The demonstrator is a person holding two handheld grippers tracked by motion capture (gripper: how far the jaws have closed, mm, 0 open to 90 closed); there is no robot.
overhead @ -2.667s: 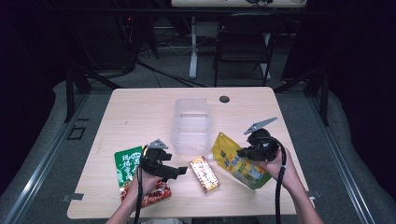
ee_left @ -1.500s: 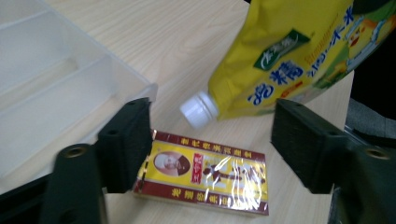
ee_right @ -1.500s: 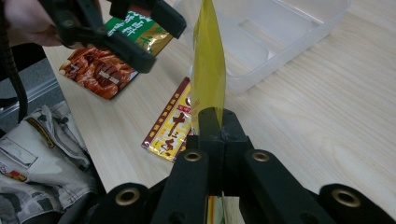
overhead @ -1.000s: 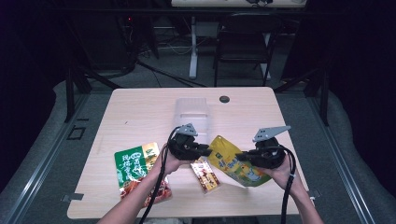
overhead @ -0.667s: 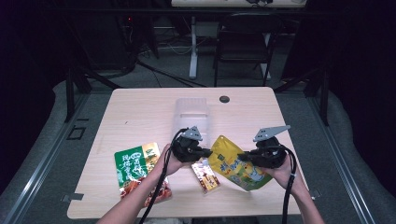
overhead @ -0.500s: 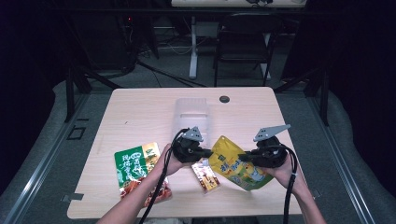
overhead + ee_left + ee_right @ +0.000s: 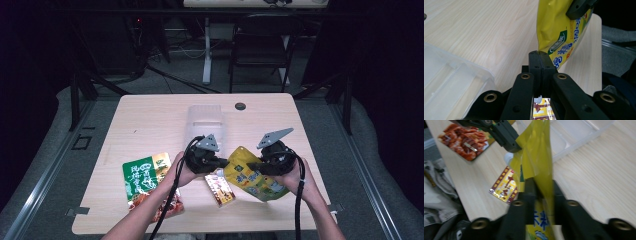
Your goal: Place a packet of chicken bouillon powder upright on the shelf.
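Here, seen from above, the left gripper (image 7: pixel 223 162) and right gripper (image 7: pixel 251 165) both clamp a yellow pouch (image 7: pixel 252 176) near the table's (image 7: pixel 150 115) front edge, a small snack packet (image 7: pixel 220 186) just beside it. From the left gripper view, its jaws pinch the pouch's (image 7: pixel 560 35) corner next to a clear plastic box (image 7: pixel 451 82). From the right gripper view, its jaws grip the pouch's (image 7: pixel 536 157) edge.

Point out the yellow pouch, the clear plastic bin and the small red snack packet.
yellow pouch (image 7: pixel 250 176): high view, middle of its printed face.
clear plastic bin (image 7: pixel 204 118): high view, far wall.
small red snack packet (image 7: pixel 220 187): high view, centre of the wrapper.
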